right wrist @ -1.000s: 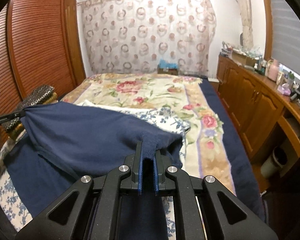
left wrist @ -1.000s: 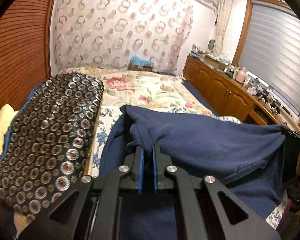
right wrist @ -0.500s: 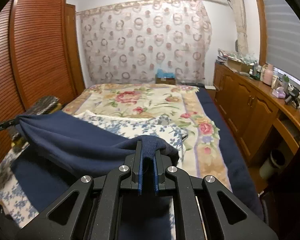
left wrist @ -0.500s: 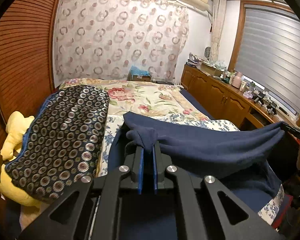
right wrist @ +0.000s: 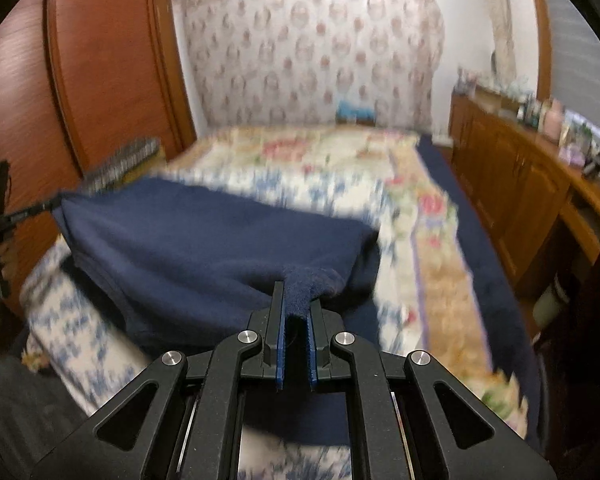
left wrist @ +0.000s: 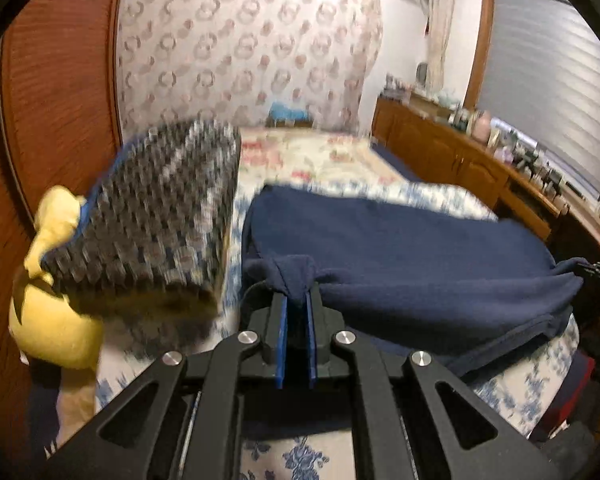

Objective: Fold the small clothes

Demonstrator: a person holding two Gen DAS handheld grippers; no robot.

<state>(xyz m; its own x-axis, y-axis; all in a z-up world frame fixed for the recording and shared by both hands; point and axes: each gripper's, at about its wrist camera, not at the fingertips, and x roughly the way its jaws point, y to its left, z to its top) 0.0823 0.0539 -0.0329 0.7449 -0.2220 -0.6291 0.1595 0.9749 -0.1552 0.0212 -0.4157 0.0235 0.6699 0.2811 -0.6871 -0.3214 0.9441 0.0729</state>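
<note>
A navy fleece garment lies doubled over on the bed, stretched between both grippers. My left gripper is shut on a bunched corner of it at the garment's left end. My right gripper is shut on the opposite corner of the navy garment. In the right wrist view the left gripper shows at the far left, gripping the other end. In the left wrist view the right gripper peeks in at the right edge. Both views are blurred by motion.
A dark patterned folded cloth sits on a yellow soft toy left of the garment. The bed has a blue-flowered sheet and a floral quilt. A wooden sideboard runs along the right; a wooden wardrobe stands left.
Both grippers have drawn back toward the near edge of the bed and sunk, bringing the held edge of the garment down over its lower layer. The fold now lies flatter on the sheet.
</note>
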